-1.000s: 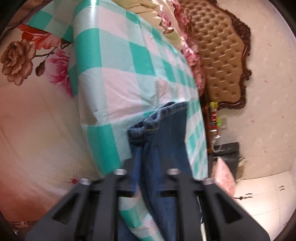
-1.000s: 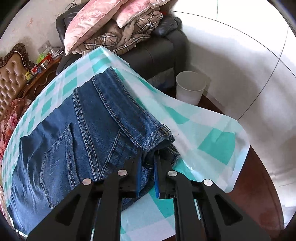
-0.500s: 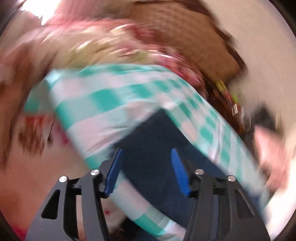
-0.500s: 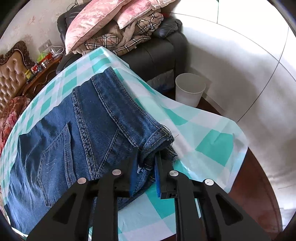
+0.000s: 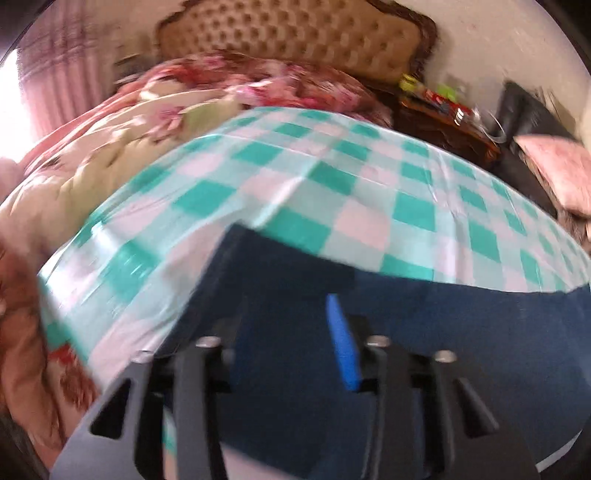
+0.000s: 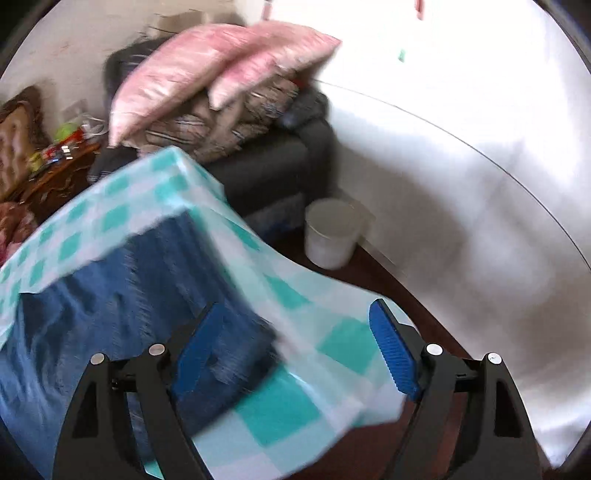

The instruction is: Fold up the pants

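Right wrist view shows the jeans (image 6: 110, 295) lying folded on the counter (image 6: 295, 406), which wears a teal-and-white checked cloth; the near corner of the denim sits just ahead of the right claw (image 6: 295, 350), toward its left finger. That claw's jaws are opening and stand wide, with nothing pinched; the pads are clear of the fabric, so the pants are released on this side. Beyond the claw and to its right a pale bin (image 6: 330, 234) stands on the floor, and further off a dark sofa (image 6: 273, 166) carries pink pillows (image 6: 207, 70).

From the left wrist view the denim (image 5: 443, 332) spreads directly under and ahead of the left claw (image 5: 291, 325). Its jaws are closing, partly apart; one blue pad (image 5: 341, 343) shows, the other is lost in blur, and I cannot tell whether any cloth sits between them. Beyond the counter lies a bed with a floral quilt (image 5: 184, 96) and a tufted headboard (image 5: 295, 33).

The fold just laid seems finished, and the next grasp is likely being lined up. To do it well, each claw should take all layers of an edge together, both lifting evenly so the stack does not skew, and without catching the slippery cloth beneath.
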Demonstrator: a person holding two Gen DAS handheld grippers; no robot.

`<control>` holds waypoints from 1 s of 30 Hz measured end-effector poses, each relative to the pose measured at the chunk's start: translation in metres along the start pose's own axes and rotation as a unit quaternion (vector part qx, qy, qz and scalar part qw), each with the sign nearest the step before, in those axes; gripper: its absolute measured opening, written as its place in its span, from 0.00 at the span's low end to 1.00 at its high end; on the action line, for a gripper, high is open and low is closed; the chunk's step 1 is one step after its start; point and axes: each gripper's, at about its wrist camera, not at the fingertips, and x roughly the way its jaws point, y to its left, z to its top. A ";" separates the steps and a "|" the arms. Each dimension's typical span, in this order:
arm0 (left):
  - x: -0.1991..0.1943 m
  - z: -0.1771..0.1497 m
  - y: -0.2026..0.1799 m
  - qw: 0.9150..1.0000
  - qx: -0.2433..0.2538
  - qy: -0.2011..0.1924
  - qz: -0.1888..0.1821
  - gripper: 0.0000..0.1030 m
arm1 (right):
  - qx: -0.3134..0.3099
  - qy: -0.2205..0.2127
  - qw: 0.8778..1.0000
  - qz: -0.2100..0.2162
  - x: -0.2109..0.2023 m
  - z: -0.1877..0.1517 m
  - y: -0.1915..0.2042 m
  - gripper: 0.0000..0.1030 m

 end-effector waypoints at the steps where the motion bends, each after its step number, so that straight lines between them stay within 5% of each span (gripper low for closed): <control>1: 0.010 0.005 0.000 1.000 0.004 0.010 0.000 0.26 | -0.008 -0.005 1.000 0.013 -0.002 0.004 0.010 0.77; 4: 0.034 0.014 0.015 0.998 -0.013 0.034 0.046 0.24 | -0.053 -0.019 0.997 0.050 -0.002 0.018 0.047 0.76; 5: 0.036 0.016 0.021 0.998 -0.027 0.035 0.041 0.16 | -0.069 -0.017 0.996 0.061 0.001 0.021 0.058 0.76; 8: 0.023 0.019 0.019 0.997 -0.032 0.018 0.071 0.18 | -0.109 -0.009 0.991 0.082 0.012 0.025 0.088 0.75; 13: -0.006 0.005 -0.040 1.000 -0.004 -0.001 -0.018 0.18 | -0.198 -0.013 0.973 0.115 0.036 0.024 0.155 0.71; 15: -0.008 -0.005 -0.074 0.999 0.020 0.006 -0.046 0.18 | -0.222 -0.014 0.971 0.090 0.055 0.025 0.174 0.66; 18: 0.008 -0.015 -0.101 0.998 0.041 0.028 -0.042 0.19 | -0.221 -0.001 0.975 0.023 0.085 0.026 0.171 0.63; 28: 0.024 0.005 -0.059 0.997 0.015 0.034 0.061 0.24 | -0.165 -0.004 0.985 0.039 0.099 0.018 0.142 0.74; 30: 0.002 0.003 -0.067 0.999 0.013 0.008 0.030 0.43 | -0.153 -0.003 0.987 0.046 0.097 0.020 0.140 0.74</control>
